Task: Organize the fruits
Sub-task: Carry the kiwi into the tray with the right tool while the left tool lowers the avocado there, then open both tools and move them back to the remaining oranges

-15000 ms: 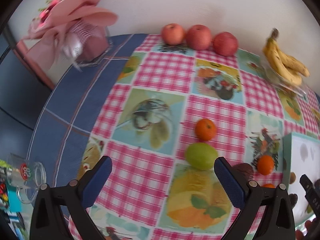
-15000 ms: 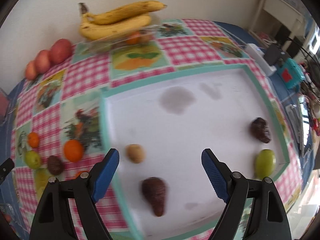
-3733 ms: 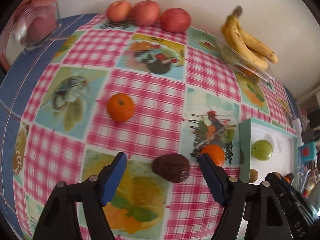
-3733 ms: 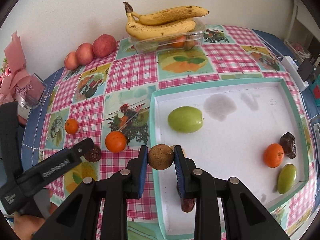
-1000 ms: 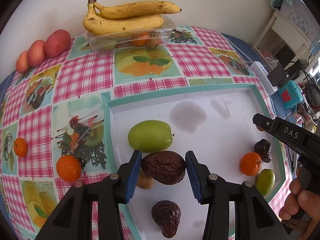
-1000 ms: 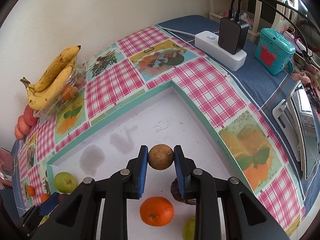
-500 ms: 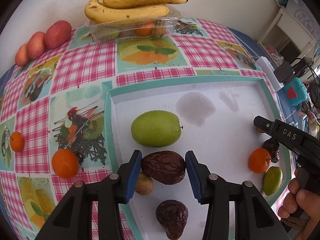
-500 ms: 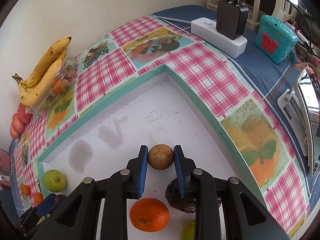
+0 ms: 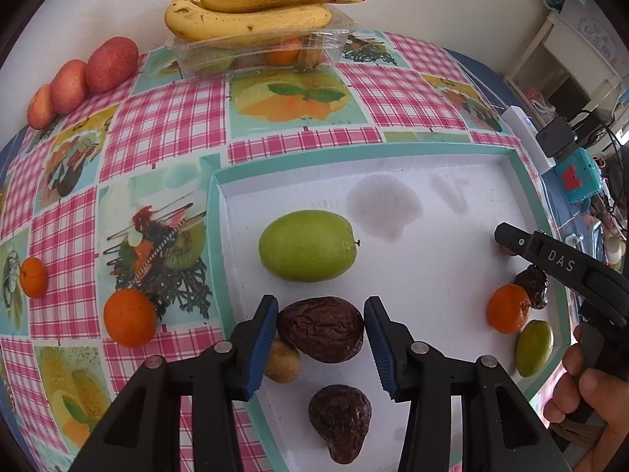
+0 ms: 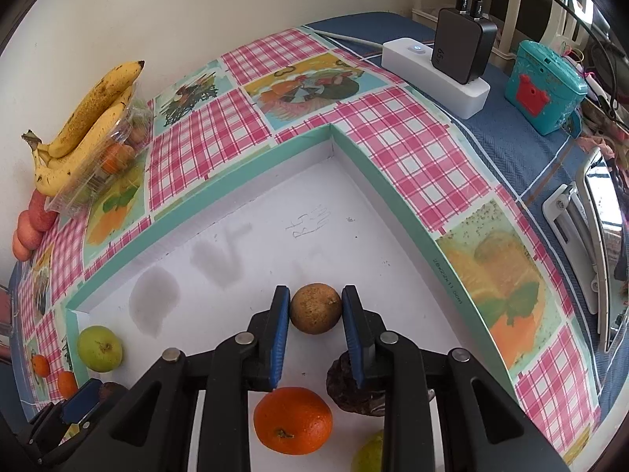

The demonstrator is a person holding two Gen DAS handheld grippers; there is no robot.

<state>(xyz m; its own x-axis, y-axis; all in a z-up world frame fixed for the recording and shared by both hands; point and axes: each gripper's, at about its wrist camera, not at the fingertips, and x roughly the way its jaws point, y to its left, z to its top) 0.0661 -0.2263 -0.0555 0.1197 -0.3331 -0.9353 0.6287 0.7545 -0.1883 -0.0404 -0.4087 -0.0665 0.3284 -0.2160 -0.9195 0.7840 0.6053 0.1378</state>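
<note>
Two fruits are held over the white tray (image 9: 464, 145) at once: a wrinkled dark fruit (image 9: 320, 334) is pinched between the blue pads of the left gripper (image 9: 319, 340) near the tray's left wall, and a small brown round fruit (image 10: 315, 308) is clamped between the pads of the right gripper (image 10: 315, 322) toward the far right corner. Whether either fruit rests on the tray floor cannot be told.

Several pieces are already seen lying in the tray: a large green fruit (image 9: 307, 245), a small tan fruit (image 9: 282, 361) and a dark pear-shaped fruit (image 9: 341, 426) on the left side, and an orange (image 10: 293, 420), a dark shrivelled fruit (image 10: 346, 391) and a small green fruit (image 9: 534, 348) grouped on the right.

Two oranges, a larger orange (image 9: 129, 317) and a smaller orange (image 9: 34, 277), are left on the checked tablecloth (image 9: 165, 126), apart from the tray. Three red apples (image 9: 78, 78) and the bananas (image 9: 251, 11) on a clear plastic punnet (image 9: 259, 49) are lined up by the wall; whether they belong to the sorting cannot be told.

The job is judged well past halfway, with both held fruits to be released and the loose oranges to be collected.
</note>
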